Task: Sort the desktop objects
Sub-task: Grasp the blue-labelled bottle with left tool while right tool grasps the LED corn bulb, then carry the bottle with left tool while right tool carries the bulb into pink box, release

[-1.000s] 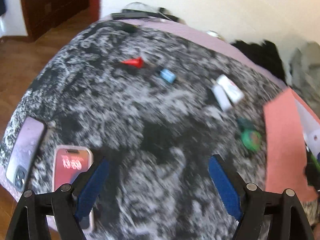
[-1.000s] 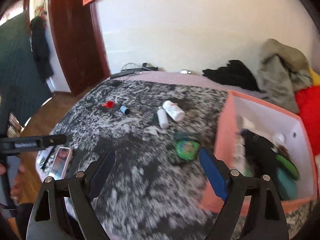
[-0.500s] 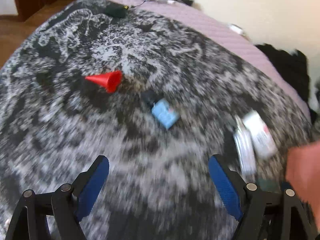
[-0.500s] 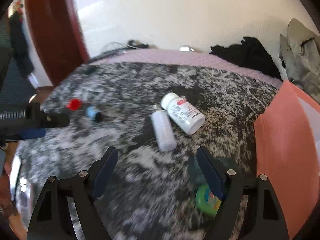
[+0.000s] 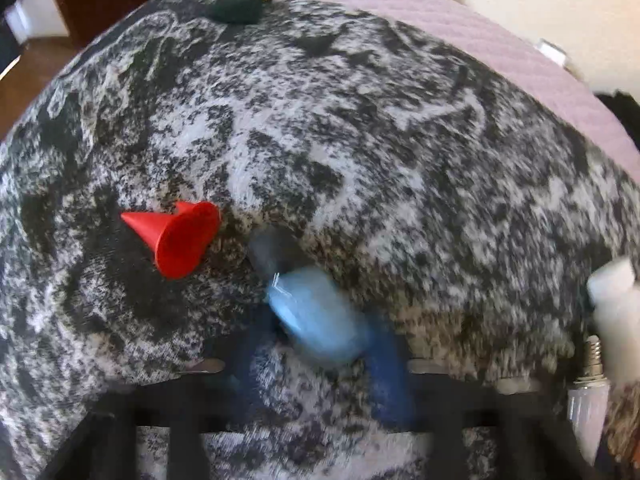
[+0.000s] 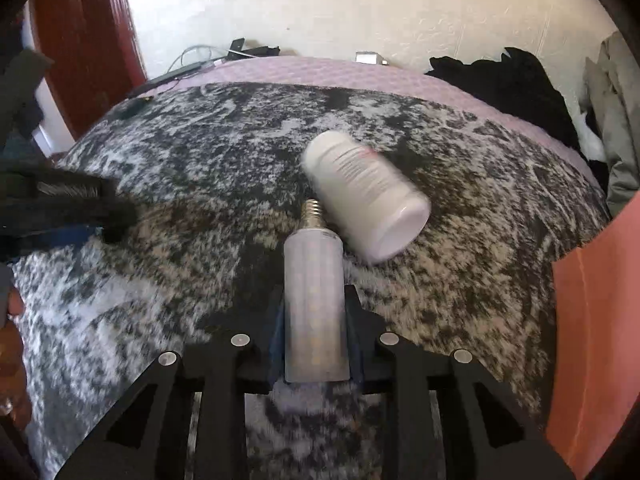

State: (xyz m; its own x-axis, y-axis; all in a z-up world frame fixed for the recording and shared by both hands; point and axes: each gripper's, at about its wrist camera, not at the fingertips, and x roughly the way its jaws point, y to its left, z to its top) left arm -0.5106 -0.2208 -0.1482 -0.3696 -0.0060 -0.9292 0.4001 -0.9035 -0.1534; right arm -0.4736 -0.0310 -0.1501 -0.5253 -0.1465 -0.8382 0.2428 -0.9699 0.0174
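- The small blue thing (image 5: 320, 316) is smeared by blur, so its shape is hard to tell.
- The left gripper (image 5: 320, 364) is blurry too, and I cannot tell if it grips.
- The white bottle (image 5: 612, 304) is cut off at the right edge.
- The pink box (image 6: 596, 344) is cut off on the right.

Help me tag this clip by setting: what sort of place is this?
Probably a bedroom, not an office: the objects lie on a black-and-white patterned fleece blanket over a lilac quilted cover, dark and grey clothes are heaped by the wall, and a dark red wooden door stands left.
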